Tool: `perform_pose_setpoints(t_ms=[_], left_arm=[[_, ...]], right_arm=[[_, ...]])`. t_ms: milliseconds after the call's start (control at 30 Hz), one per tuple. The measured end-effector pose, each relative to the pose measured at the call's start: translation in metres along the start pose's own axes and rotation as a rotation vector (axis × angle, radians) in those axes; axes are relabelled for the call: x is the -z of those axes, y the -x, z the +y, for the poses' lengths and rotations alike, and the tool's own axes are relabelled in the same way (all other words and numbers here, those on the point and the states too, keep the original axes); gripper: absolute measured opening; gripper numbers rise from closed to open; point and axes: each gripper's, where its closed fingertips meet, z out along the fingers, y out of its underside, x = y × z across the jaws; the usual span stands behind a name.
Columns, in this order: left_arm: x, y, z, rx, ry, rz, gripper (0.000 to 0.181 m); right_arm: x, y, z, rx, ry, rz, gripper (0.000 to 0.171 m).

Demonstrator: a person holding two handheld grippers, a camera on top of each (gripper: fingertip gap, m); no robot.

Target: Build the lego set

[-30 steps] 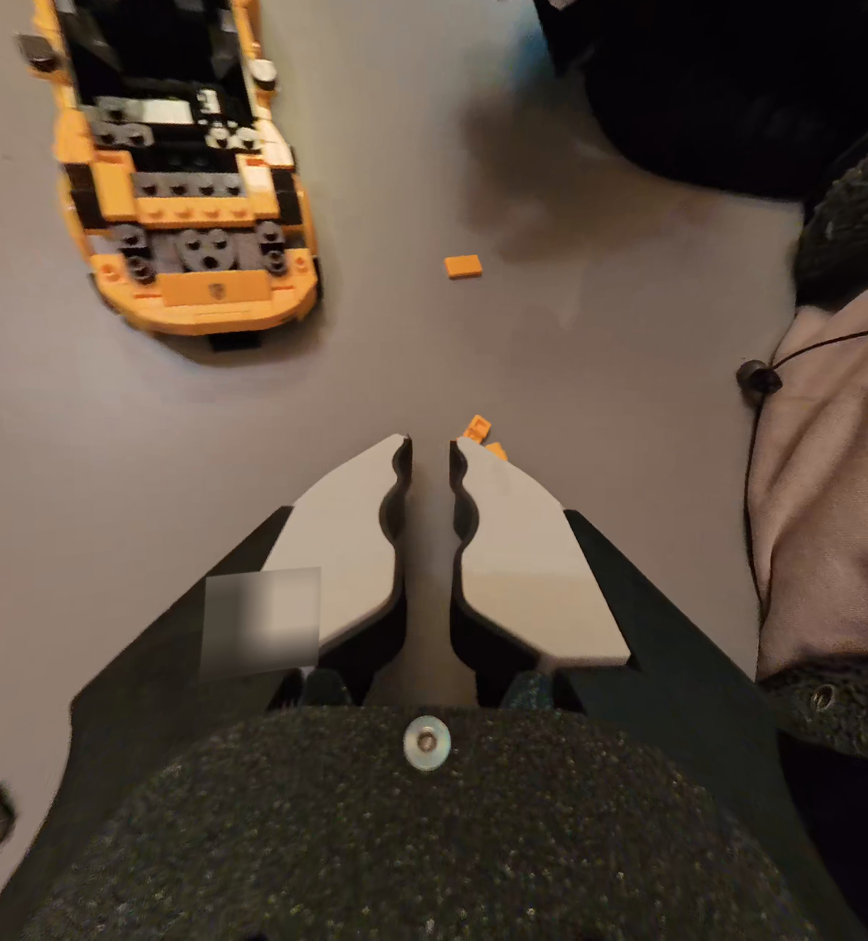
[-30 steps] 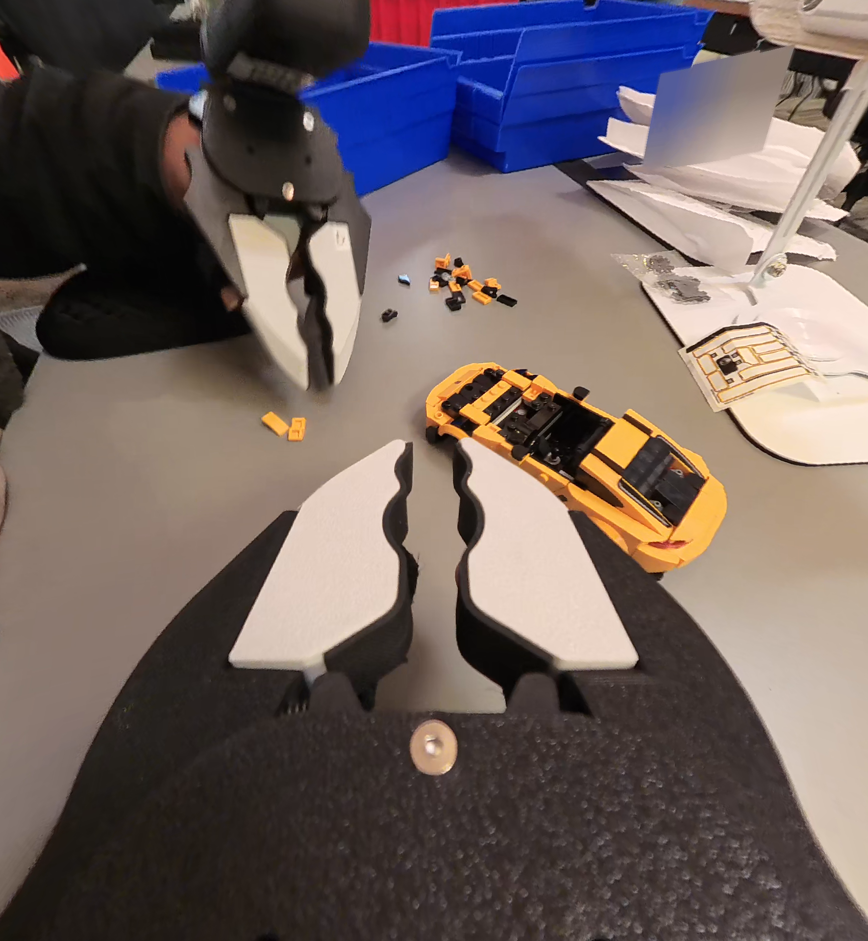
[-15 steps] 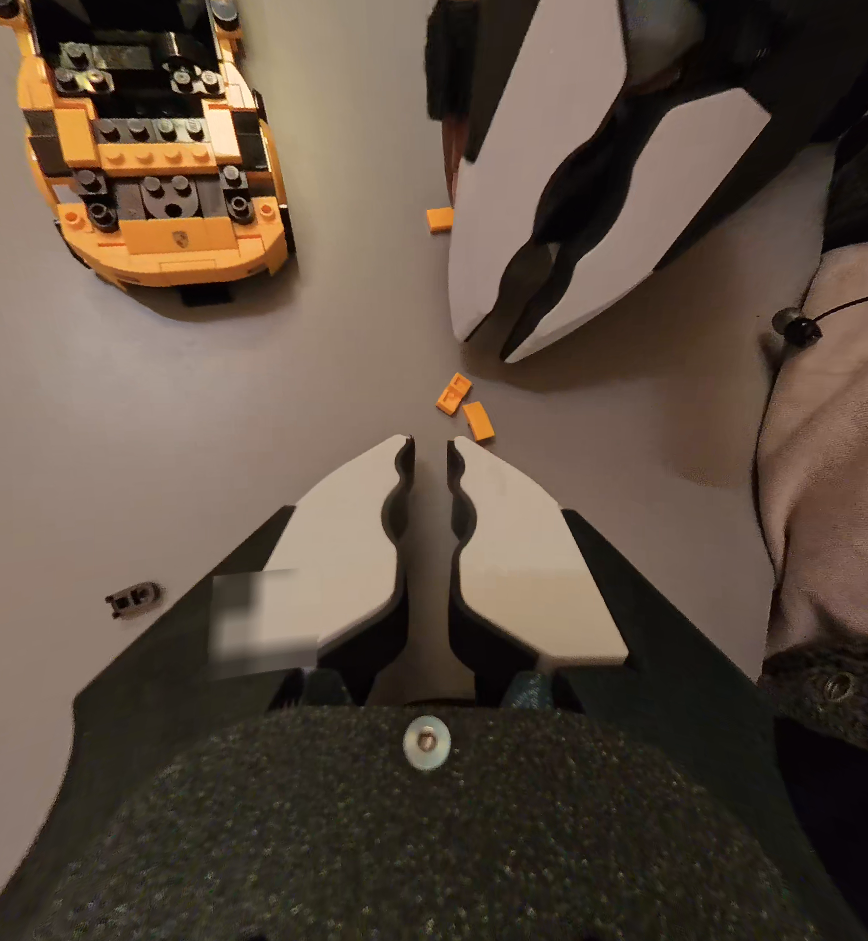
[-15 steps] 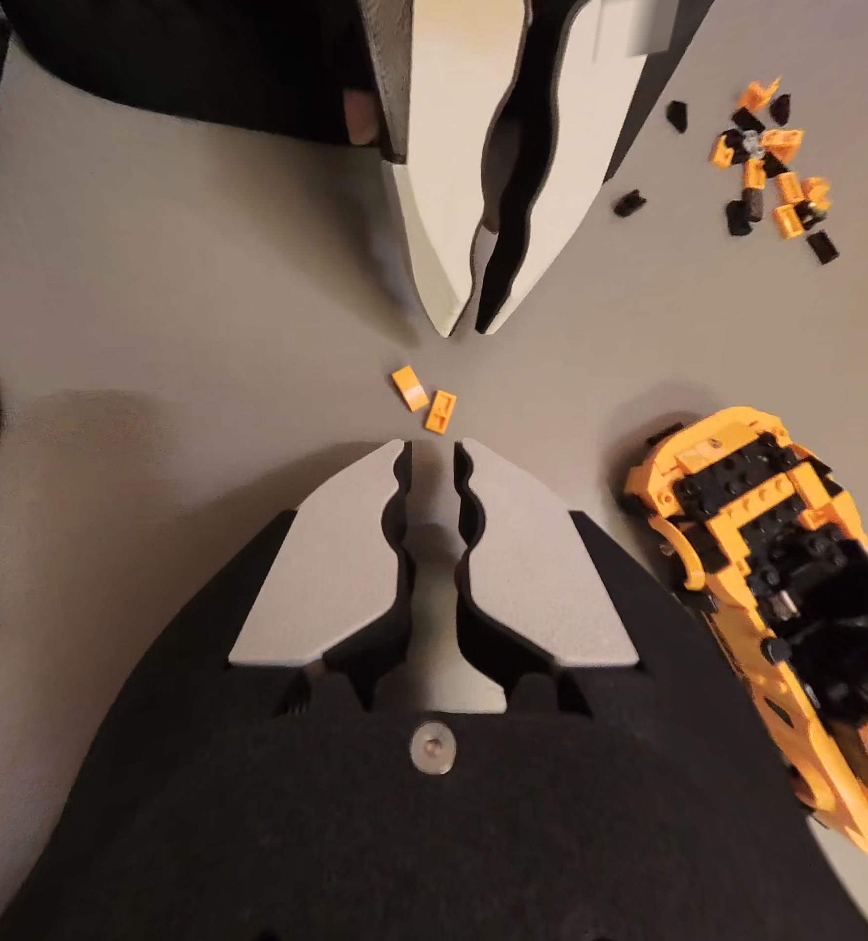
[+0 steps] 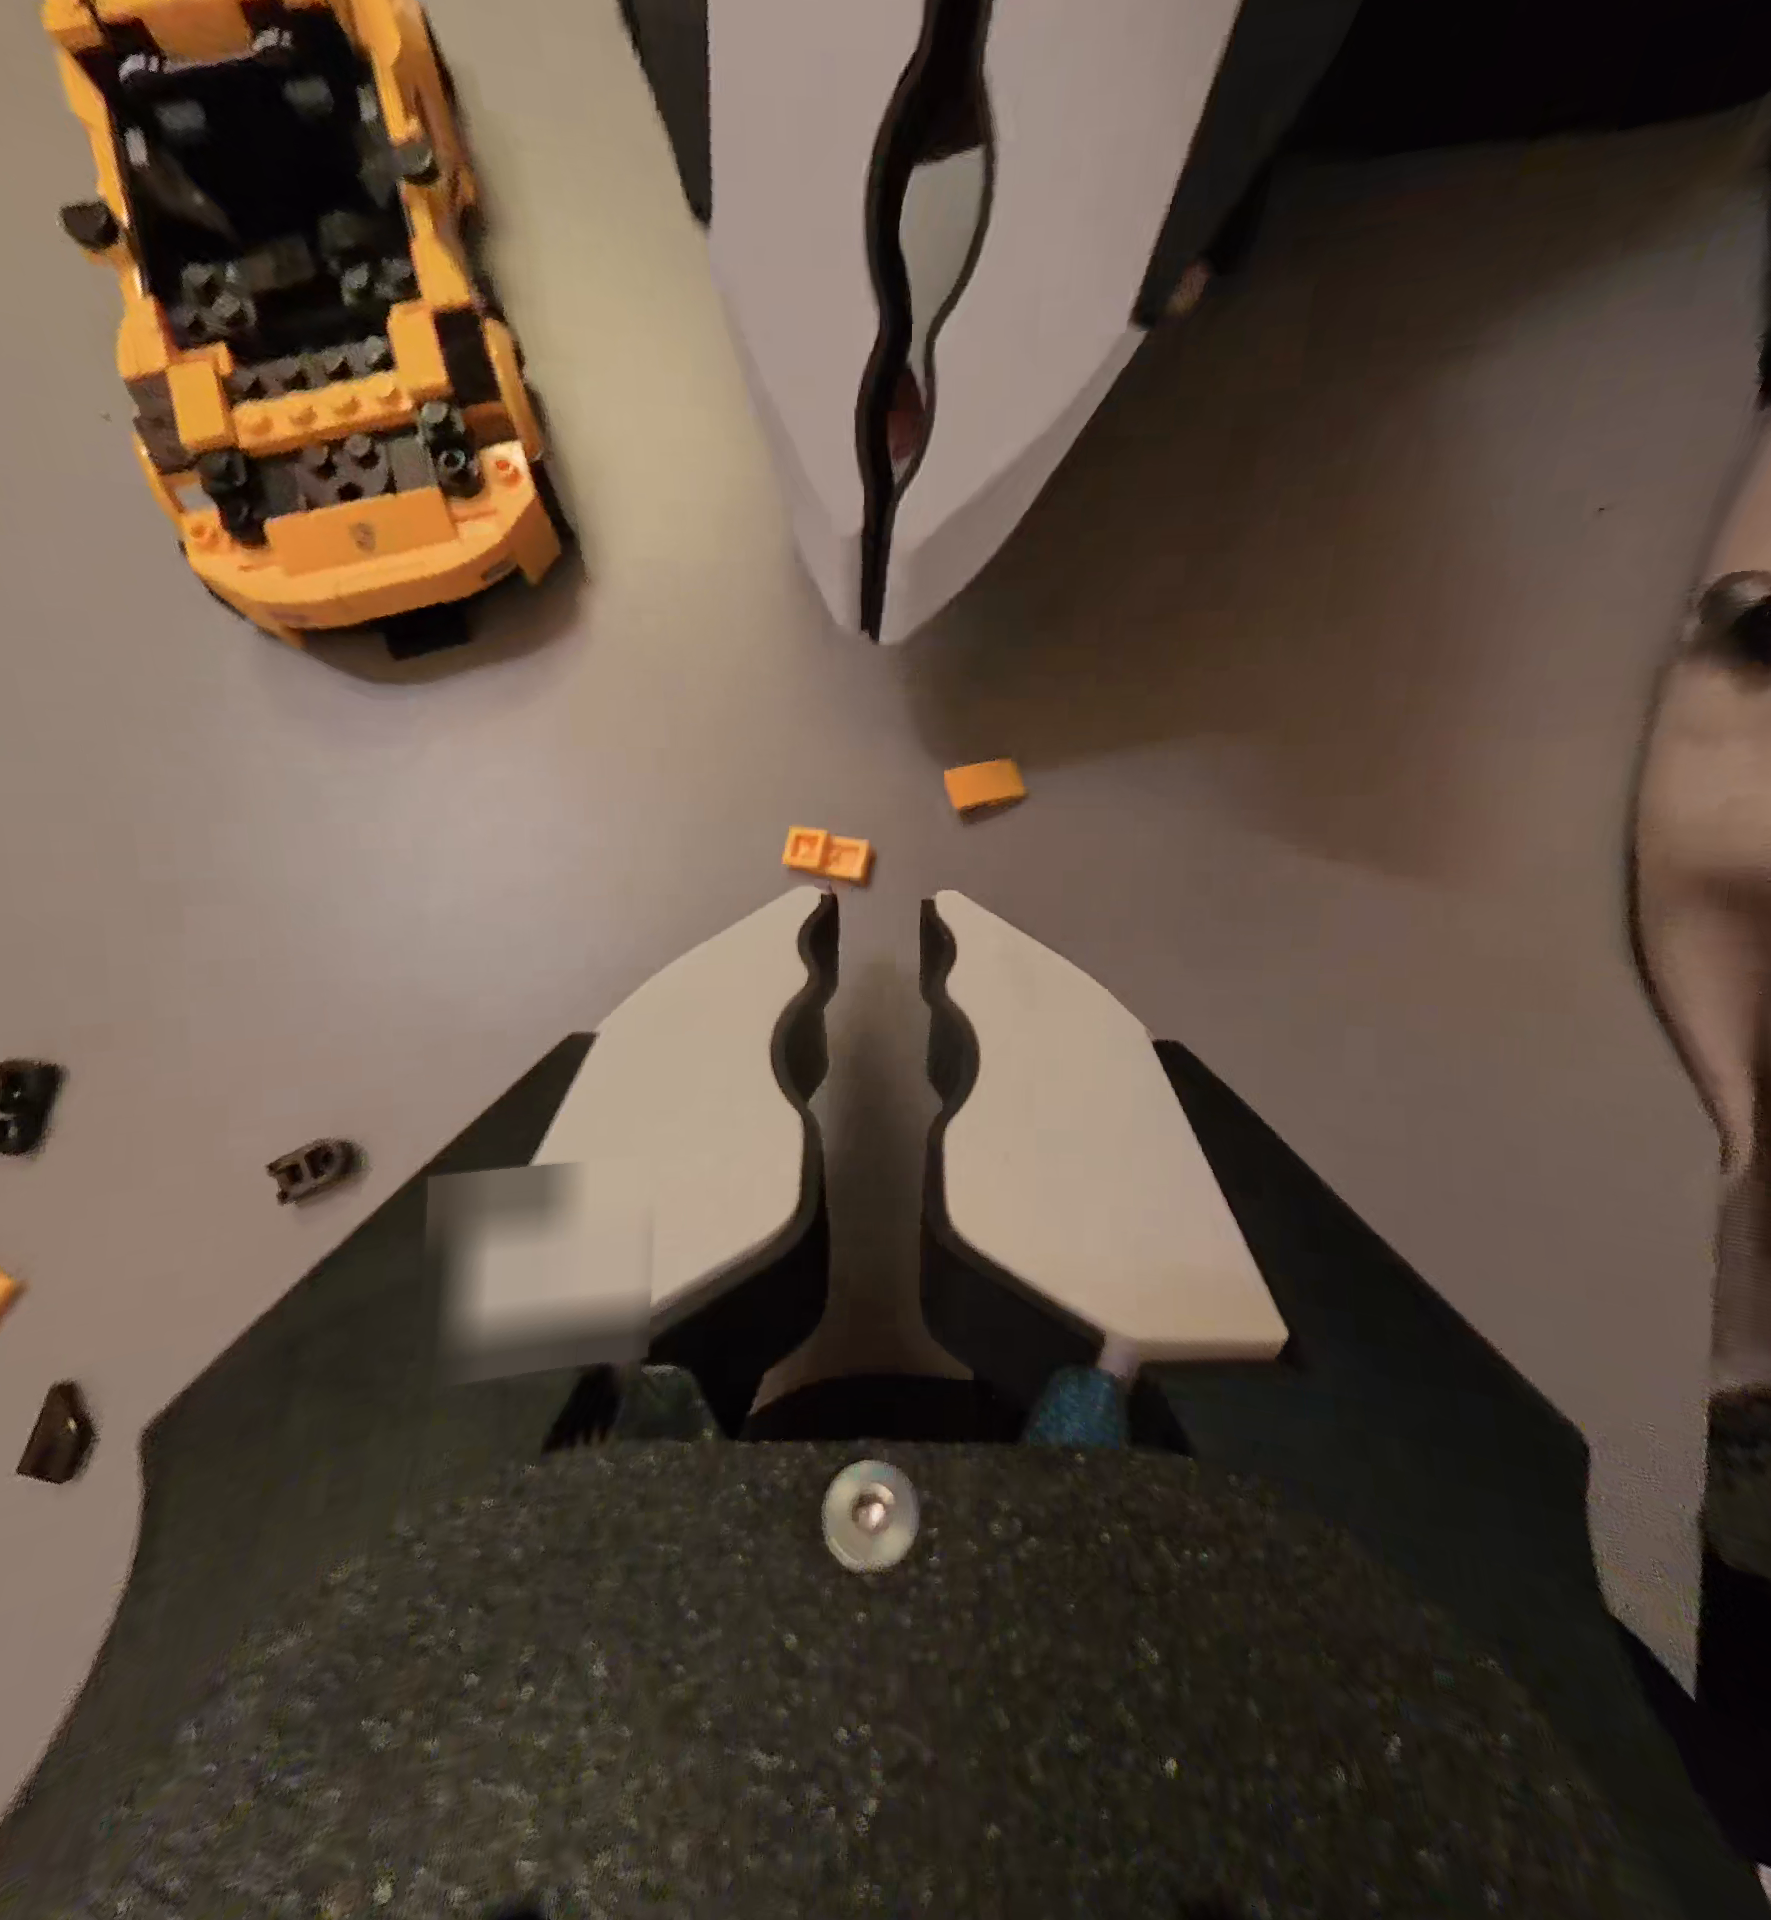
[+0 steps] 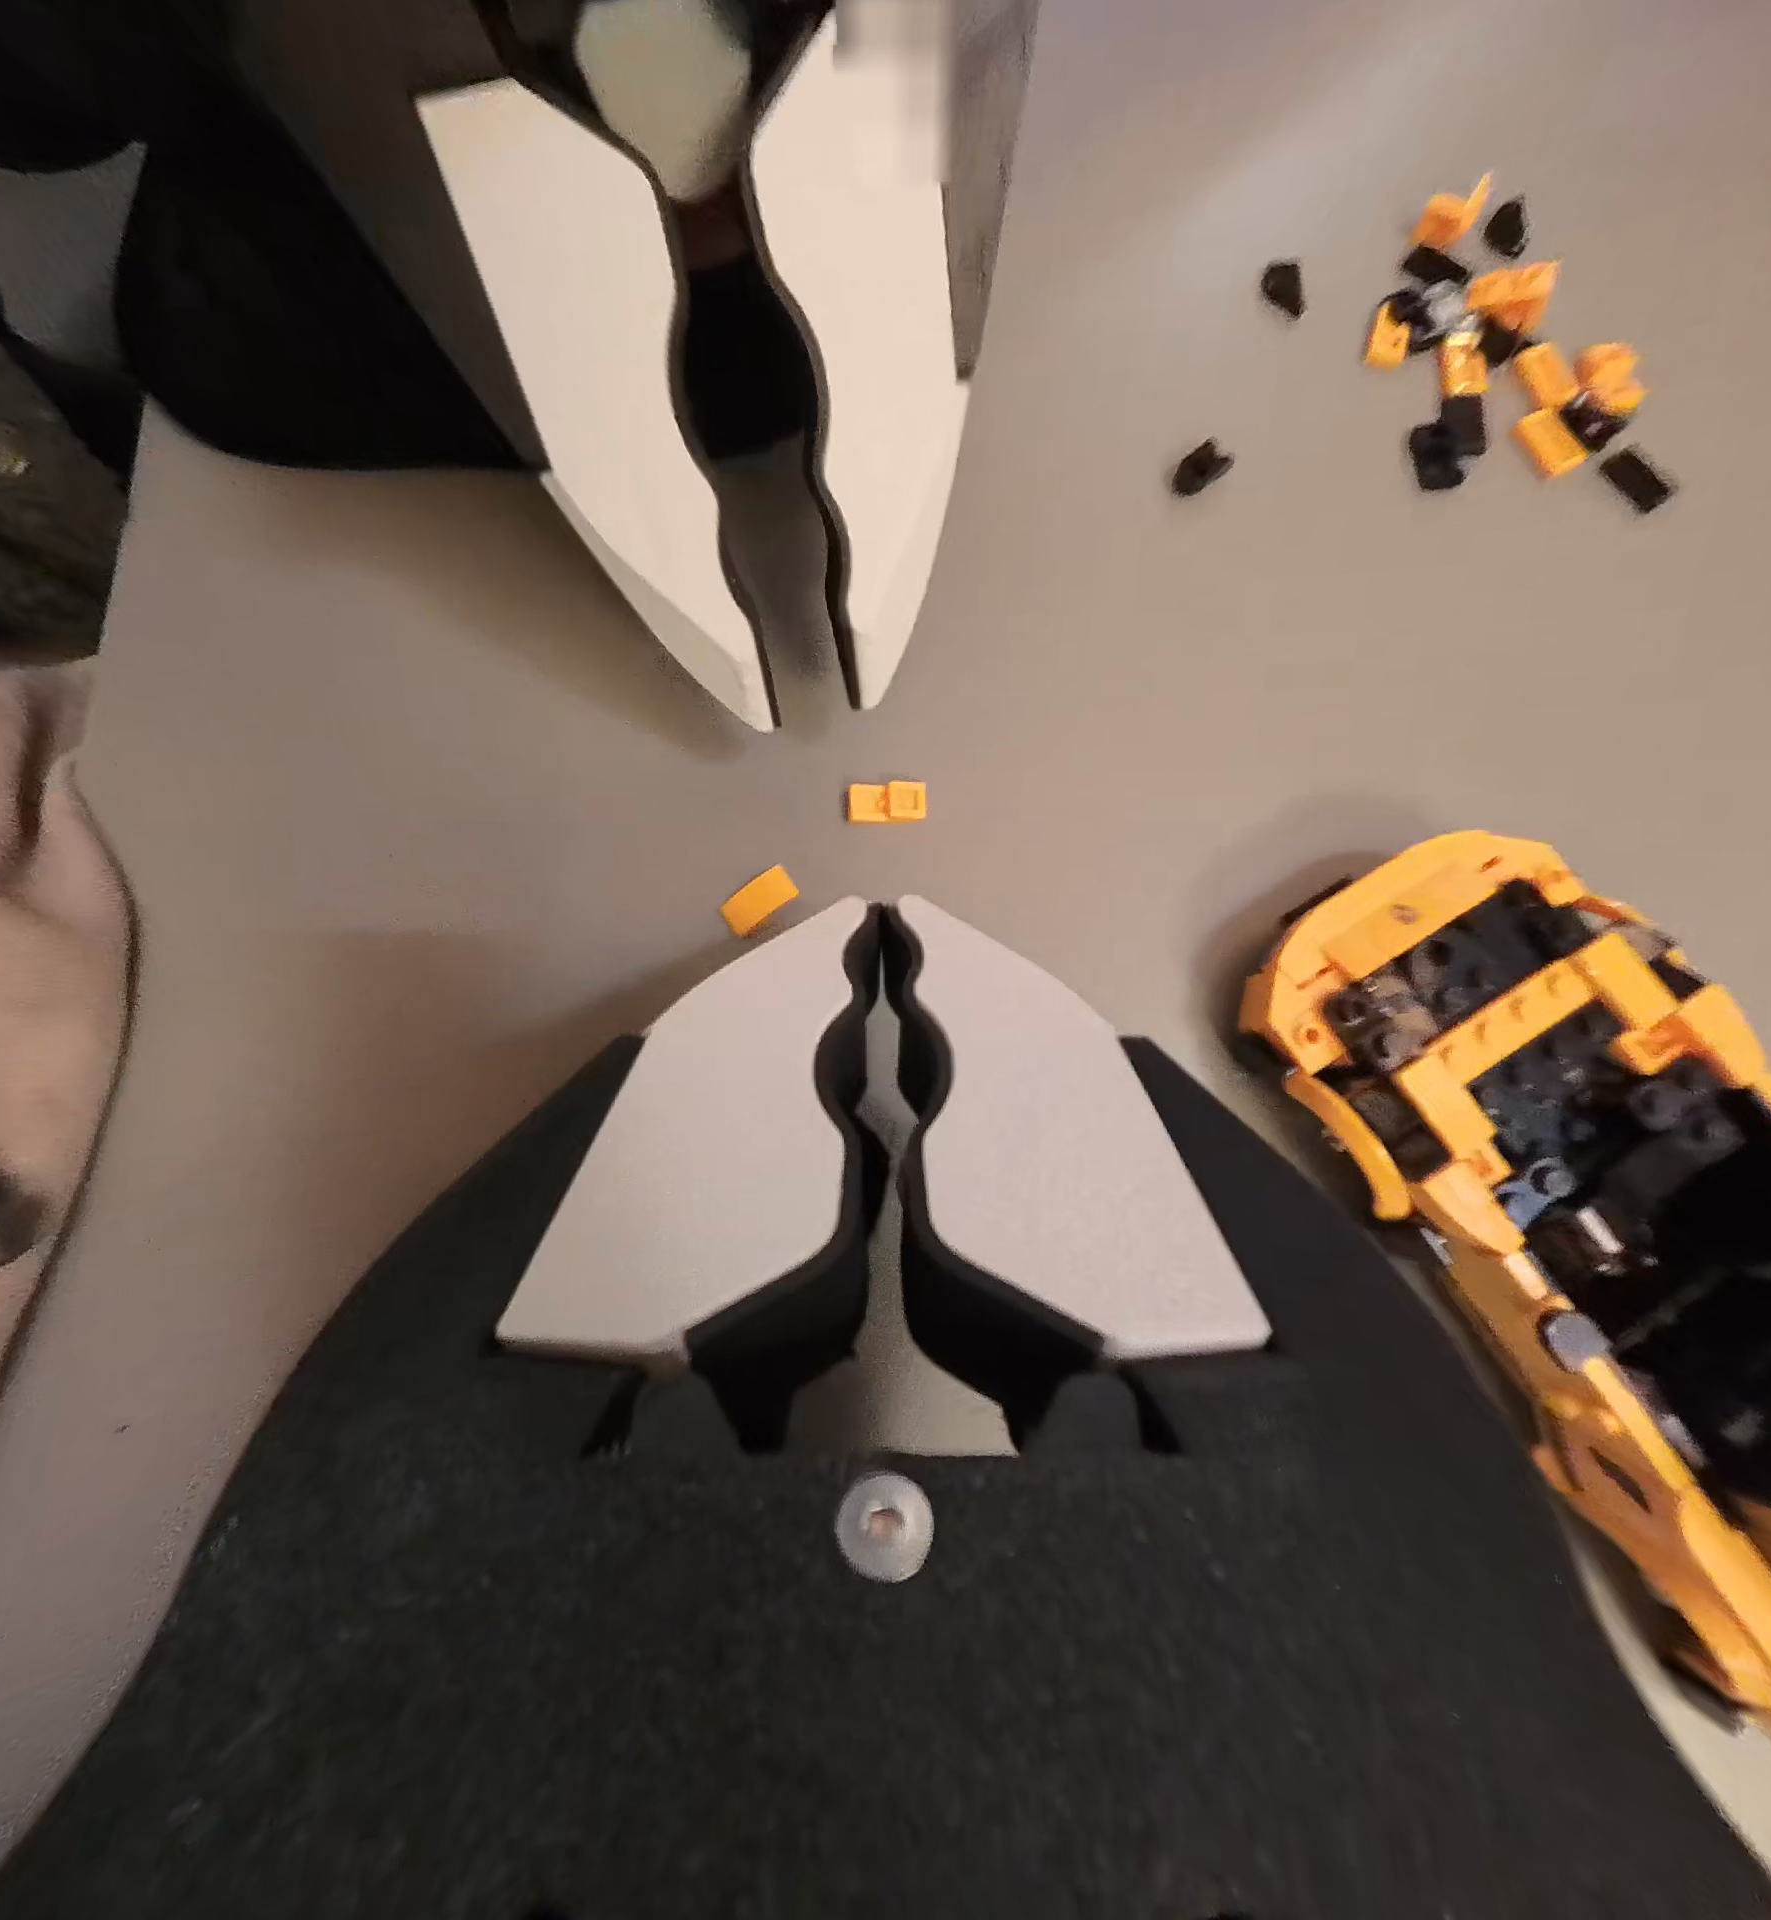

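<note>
Dim warm light, soft shadows; blurred, fisheye-bent edges

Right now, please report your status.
Left tool open, right tool shut, both empty. Two small flat orange plastic pieces between tips, untouched. Orange brick car aside. Nothing blocking.

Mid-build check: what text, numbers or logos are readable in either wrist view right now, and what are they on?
No text can be read in either view.
Orange car: a small dark emblem on its nose tile, too small to read.
Orange plate and orange tile on the table: no print visible.
Loose pieces near the car: blurred, no markings visible.
</note>
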Motion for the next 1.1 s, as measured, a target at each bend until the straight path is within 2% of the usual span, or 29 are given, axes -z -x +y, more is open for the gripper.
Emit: perform_pose_setpoints(t_ms=[100,233,400,533,633,767,933,1100], left_arm=[[-0.001,0.005,0.002,0.04,0.002,-0.007,0.013],[0.007,0.009,0.003,0.063,-0.01,-0.039,0.011],[0.01,0.008,0.003,0.083,-0.041,-0.035,0.011],[0.013,0.0,-0.009,0.041,-0.107,-0.005,0.012],[0.016,-0.003,-0.026,-0.008,-0.196,-0.038,0.013],[0.026,-0.006,-0.06,-0.115,-0.347,-0.179,0.02],[0.034,-0.013,-0.083,-0.263,-0.405,-0.316,0.015],[0.032,-0.018,-0.092,-0.377,-0.391,-0.397,0.011]], right_arm=[[-0.014,-0.001,-0.003,0.012,0.04,-0.006,0.015],[-0.035,0.003,-0.005,-0.015,0.121,-0.057,0.02],[-0.042,-0.001,-0.003,0.037,0.17,0.001,0.004],[-0.026,0.004,-0.014,-0.031,0.018,-0.04,0.004],[-0.001,0.011,-0.032,-0.254,-0.191,-0.167,0.004],[0.029,0.018,-0.055,-0.575,-0.455,-0.352,0.004],[0.044,0.023,-0.061,-0.767,-0.597,-0.456,0.004],[0.053,0.026,-0.059,-0.861,-0.652,-0.528,0.004]])
